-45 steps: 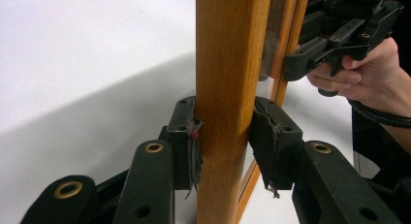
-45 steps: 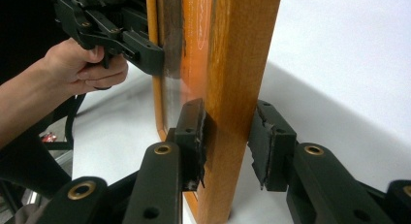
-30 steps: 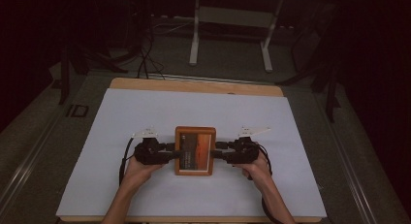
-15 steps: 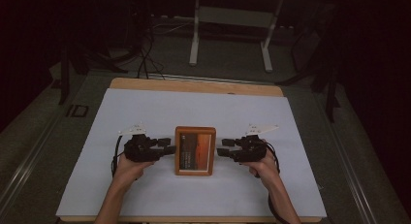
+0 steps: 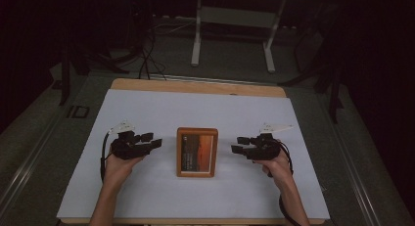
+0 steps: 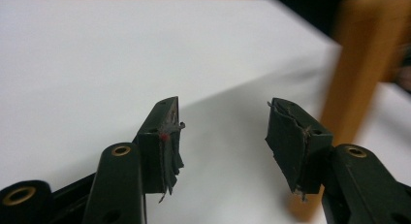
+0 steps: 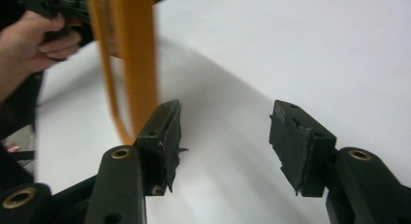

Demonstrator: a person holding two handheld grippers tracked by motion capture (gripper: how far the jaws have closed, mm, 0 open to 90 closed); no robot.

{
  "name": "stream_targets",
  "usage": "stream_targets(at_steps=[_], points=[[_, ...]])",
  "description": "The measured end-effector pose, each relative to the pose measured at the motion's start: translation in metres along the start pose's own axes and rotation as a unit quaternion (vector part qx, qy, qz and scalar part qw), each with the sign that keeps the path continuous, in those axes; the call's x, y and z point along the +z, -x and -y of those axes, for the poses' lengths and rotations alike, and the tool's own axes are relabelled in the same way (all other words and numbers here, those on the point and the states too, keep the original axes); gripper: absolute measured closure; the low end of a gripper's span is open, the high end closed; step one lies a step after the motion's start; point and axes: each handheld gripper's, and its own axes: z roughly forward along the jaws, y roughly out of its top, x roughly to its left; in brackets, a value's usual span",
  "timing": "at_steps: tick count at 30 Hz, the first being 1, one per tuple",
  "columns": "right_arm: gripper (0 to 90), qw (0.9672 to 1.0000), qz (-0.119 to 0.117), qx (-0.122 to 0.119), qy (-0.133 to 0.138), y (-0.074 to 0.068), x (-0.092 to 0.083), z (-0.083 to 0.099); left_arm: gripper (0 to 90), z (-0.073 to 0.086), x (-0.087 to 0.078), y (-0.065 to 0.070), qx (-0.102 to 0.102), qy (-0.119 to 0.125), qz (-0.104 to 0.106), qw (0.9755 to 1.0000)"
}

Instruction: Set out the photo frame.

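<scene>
A wooden picture frame (image 5: 196, 152) holding a dark orange picture stands on the white table cover (image 5: 195, 113) at the middle front. My left gripper (image 5: 149, 140) is open to the left of it, apart from it, nothing between its pads (image 6: 162, 136). To the right of the frame my right gripper (image 5: 240, 144) is open too, also apart from it. The frame's orange edge (image 6: 361, 64) shows blurred at the right of the left gripper view, and the same frame (image 7: 131, 59) rises at the left of the right gripper view, with the other hand (image 7: 34, 37) beyond it.
The table's wooden rim (image 5: 195, 86) runs along the far side. Behind the table stand the white legs of a desk (image 5: 196, 30) and cables (image 5: 147, 55) on a dark floor. White cover lies bare around both hands.
Both grippers were against the frame's sides a second ago. They have let go and drawn outward, left one leftward, right one rightward. The frame has stayed in place.
</scene>
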Motion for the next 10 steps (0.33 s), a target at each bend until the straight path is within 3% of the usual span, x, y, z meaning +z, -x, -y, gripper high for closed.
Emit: stream_targets(at_steps=[2,4,6,8,10], points=[[43.7,0.9998,0.018,0.007,-0.004,0.006,-0.002,0.003,45.8,0.004,0.003,-0.005,-0.002,-0.014,-0.039,0.9992],[43.2,0.9993,0.035,0.012,-0.007,0.01,-0.003,0.005,45.8,0.008,0.005,-0.01,-0.009,-0.022,-0.06,0.9979],[42.2,0.9981,0.058,0.008,-0.019,0.014,-0.004,0.007,45.6,0.011,0.008,-0.013,-0.012,-0.033,-0.092,0.9951],[40.7,0.9963,0.08,0.003,-0.033,0.017,-0.004,0.01,43.6,0.014,0.012,-0.015,-0.006,-0.048,-0.129,0.9904],[37.9,0.993,0.108,-0.003,-0.046,0.021,-0.003,0.013,41.8,0.019,0.018,-0.018,0.004,-0.07,-0.173,0.9824]])
